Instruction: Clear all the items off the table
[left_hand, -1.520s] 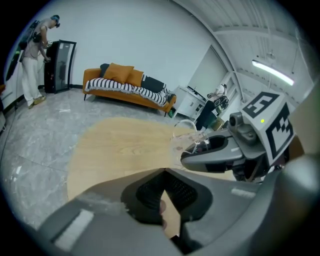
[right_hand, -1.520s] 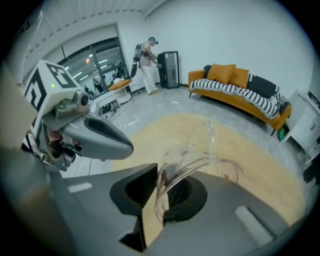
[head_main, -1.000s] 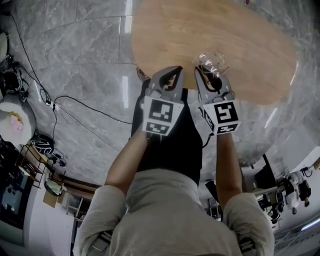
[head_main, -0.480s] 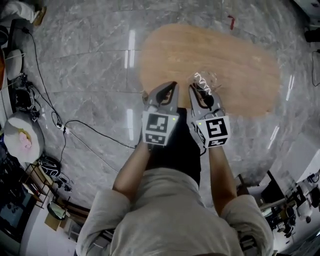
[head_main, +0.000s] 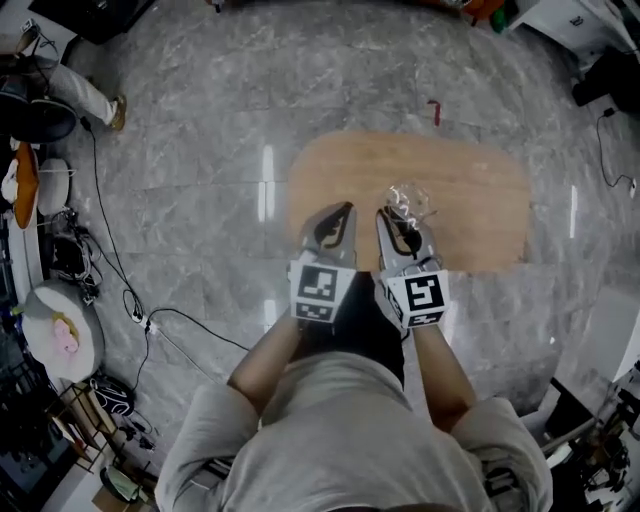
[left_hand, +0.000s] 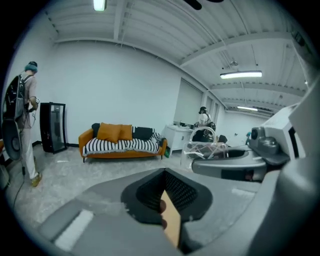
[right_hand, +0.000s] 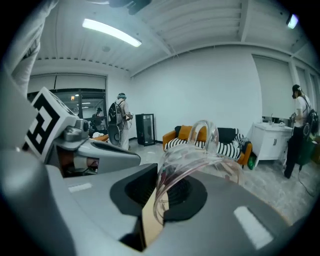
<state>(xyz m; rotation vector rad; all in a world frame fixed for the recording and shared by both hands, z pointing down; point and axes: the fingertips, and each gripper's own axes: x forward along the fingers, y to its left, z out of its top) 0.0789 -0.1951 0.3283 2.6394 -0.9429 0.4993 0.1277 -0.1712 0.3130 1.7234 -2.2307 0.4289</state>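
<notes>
Right gripper (head_main: 400, 218) fingers pinch the rim of a clear glass mug (right_hand: 200, 150); left gripper (head_main: 337, 218) fingers pressed together, empty. The slick glass could slip and shatter.

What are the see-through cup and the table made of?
The cup looks like clear glass or hard plastic: you see straight through it, and its edges are glossy. The table looks like pale wood or wood veneer, matt, with faint grain.
</notes>
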